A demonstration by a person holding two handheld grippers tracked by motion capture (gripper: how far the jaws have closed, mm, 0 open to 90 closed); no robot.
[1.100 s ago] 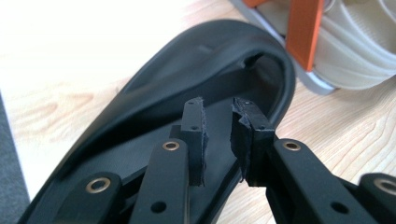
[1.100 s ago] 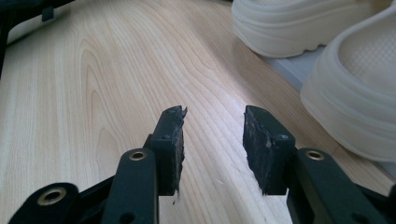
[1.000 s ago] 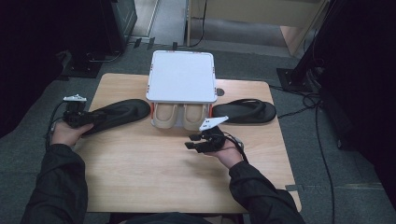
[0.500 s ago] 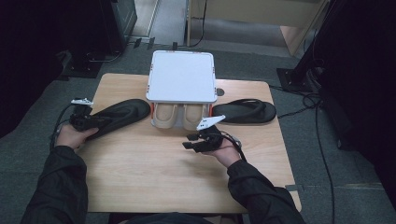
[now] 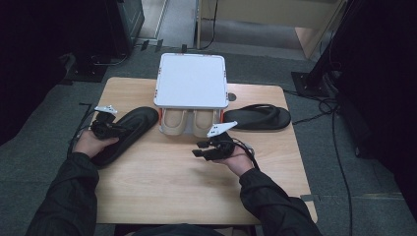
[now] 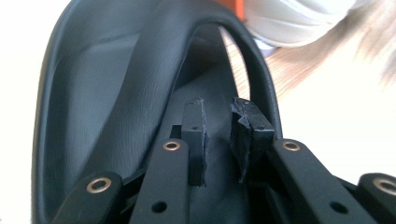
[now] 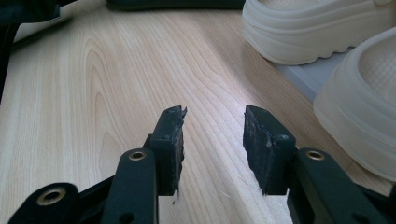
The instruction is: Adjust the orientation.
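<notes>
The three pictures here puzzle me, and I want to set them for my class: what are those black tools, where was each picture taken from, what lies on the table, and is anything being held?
A person sits at a wooden table with a hand-held two-jaw gripper in each hand; there is no robot arm. The high view looks down from above the person's side. The other two views come from small cameras riding on each gripper, looking along its jaws.

On the table stands a white shoe rack with a pair of cream slippers under its top. A black flip-flop lies left of it, and a second black flip-flop lies right of it.

The left gripper has its jaws slightly apart over the left flip-flop, beside its strap, gripping nothing. The right gripper is open above bare wood, near the slippers.
</notes>
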